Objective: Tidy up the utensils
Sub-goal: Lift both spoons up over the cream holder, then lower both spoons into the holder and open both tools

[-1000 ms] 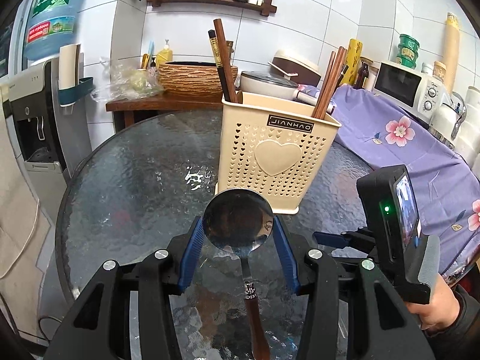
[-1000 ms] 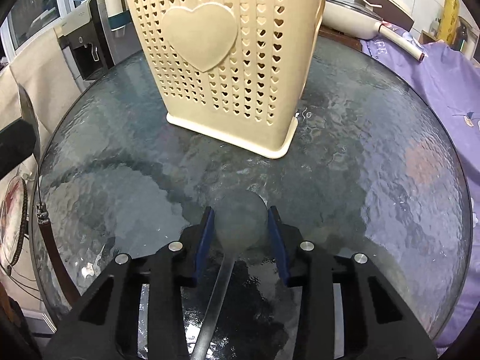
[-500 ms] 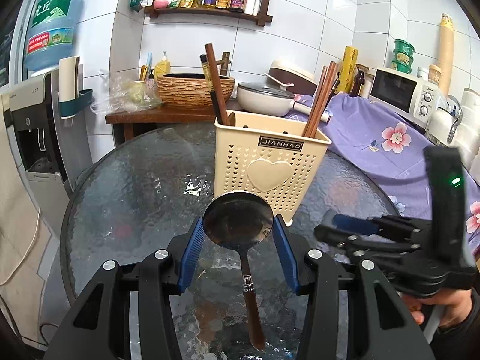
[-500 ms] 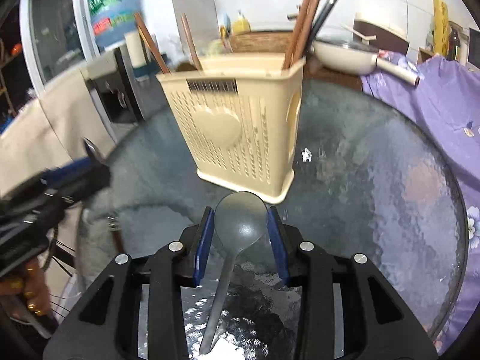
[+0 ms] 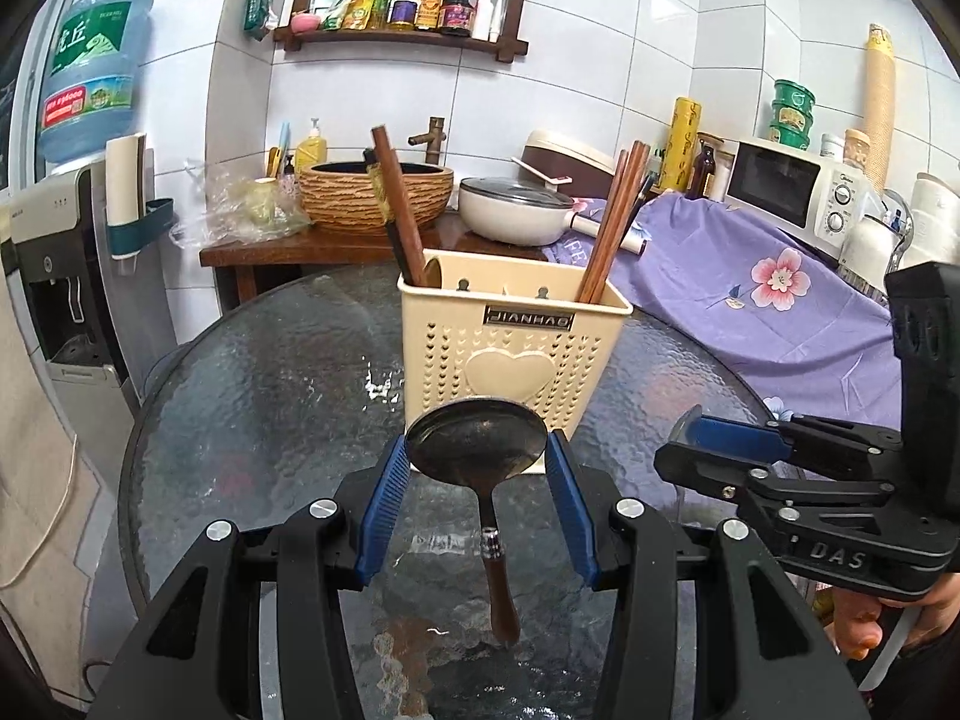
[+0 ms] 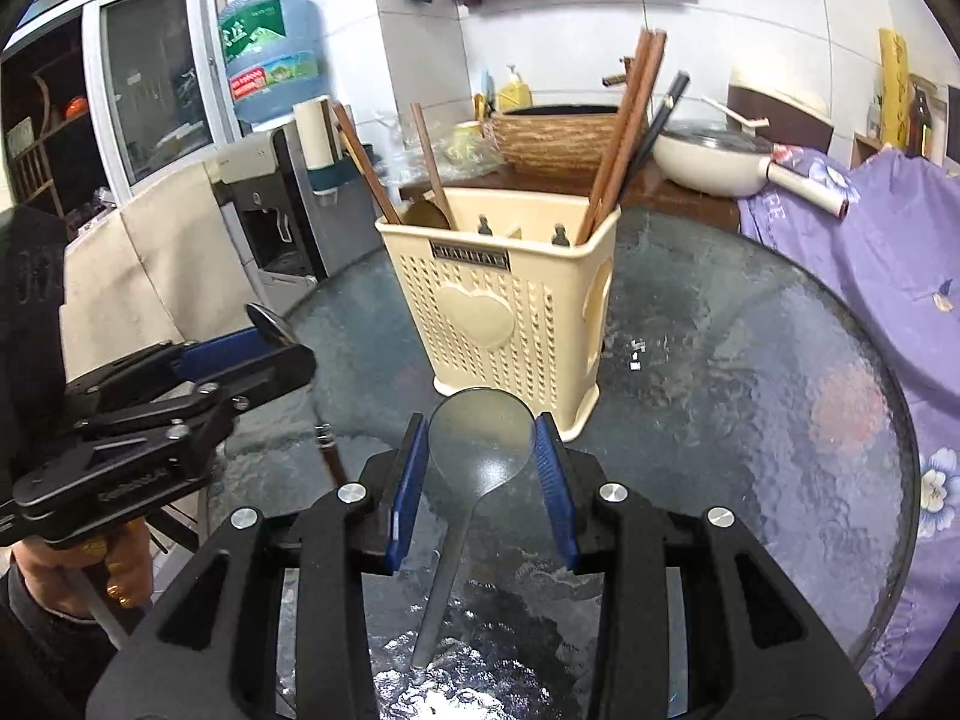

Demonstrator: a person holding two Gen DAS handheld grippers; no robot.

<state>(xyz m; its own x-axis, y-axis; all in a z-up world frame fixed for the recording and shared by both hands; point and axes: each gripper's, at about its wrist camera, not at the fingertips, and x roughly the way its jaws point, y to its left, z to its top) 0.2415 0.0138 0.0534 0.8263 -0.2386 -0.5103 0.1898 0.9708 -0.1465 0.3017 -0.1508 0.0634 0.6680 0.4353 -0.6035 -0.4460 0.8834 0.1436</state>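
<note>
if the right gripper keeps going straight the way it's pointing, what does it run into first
Most likely the cream utensil holder: the right gripper, shut on a grey spoon, points at its lower front wall. The spoon's bowl would touch first, though depth is hard to judge.

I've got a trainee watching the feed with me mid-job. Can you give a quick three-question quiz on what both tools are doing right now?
1. True or false: each tool is shut on a spoon.
2. Which spoon has a brown wooden handle? A) the one in the left tool B) the one in the right tool
3. Fill in: long chopsticks stand in the cream ___ on the glass table.

Key
1. True: the left tool holds the dark spoon by its bowl, the right tool the grey spoon.
2. A
3. Basket
</note>
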